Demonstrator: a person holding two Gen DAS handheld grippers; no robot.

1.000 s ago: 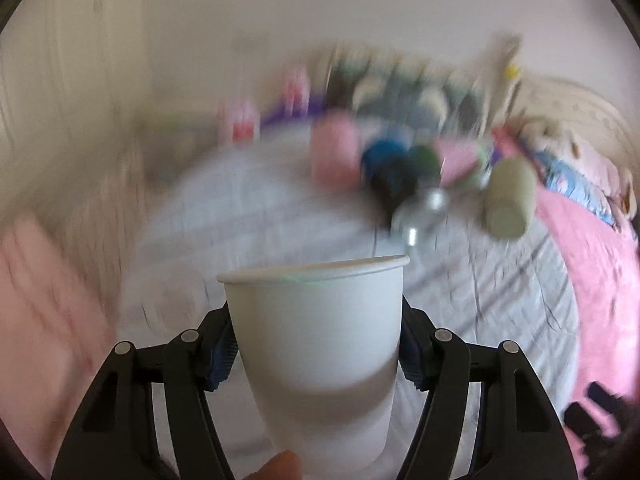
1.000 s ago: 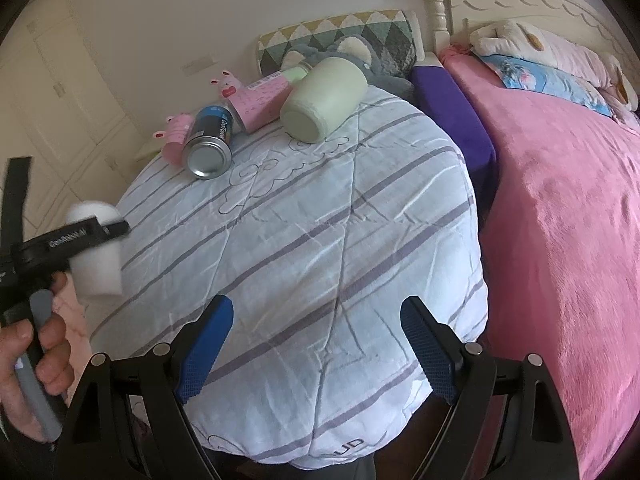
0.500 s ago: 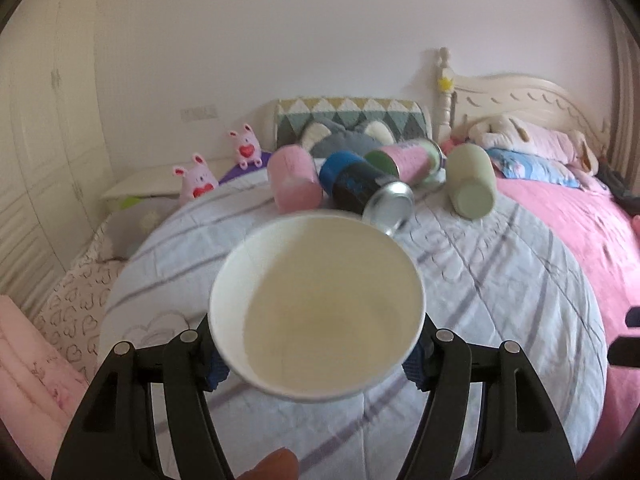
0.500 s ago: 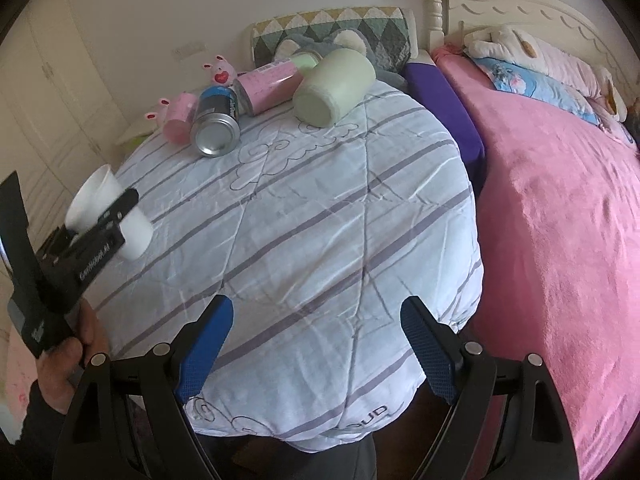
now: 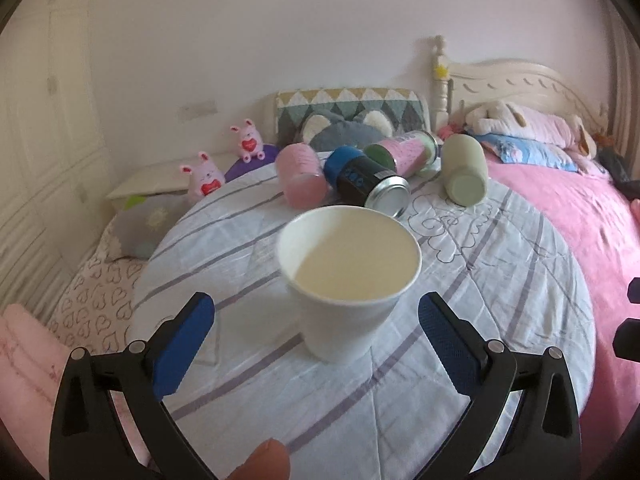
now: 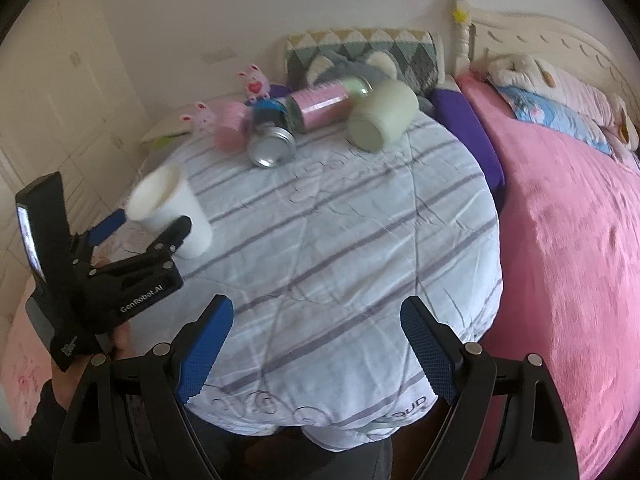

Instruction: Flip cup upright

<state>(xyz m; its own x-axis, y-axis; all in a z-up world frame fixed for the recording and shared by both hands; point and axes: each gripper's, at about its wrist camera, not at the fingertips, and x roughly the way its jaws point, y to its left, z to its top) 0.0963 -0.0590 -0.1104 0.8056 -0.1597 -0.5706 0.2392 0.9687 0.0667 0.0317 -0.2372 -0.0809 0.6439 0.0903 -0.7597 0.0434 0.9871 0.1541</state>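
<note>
Since the frame half a second earlier, the white paper cup (image 5: pixel 348 280) has been set down mouth-up on the striped white quilt (image 5: pixel 500 280), and the left gripper (image 5: pixel 316 332) has been opened wide, its blue-padded fingers (image 5: pixel 182 340) now standing apart on either side of the cup with clear gaps and nothing held. In the right wrist view the cup (image 6: pixel 170 210) is seen near the left edge of the quilt (image 6: pixel 340 240), possibly leaning slightly on the soft surface; whether it is fully settled cannot be told. The flip is judged complete, with the release and withdrawal in hand. For a clean withdrawal, the left gripper is best drawn straight back along its own axis with the fingers kept spread, so that neither pad brushes the light cup wall; the quilt is soft and uneven, so any nudge is judged likely to topple it. The right gripper (image 6: pixel 320 354) is held wide open and empty above the near edge of the quilt. Further back, a pink cup (image 5: pixel 302 178), a blue-and-black can (image 5: pixel 366 180), a pink cylindrical tin (image 5: pixel 404 150) and a pale green mug (image 5: pixel 464 174) are lying on their sides, well apart from the cup.
</note>
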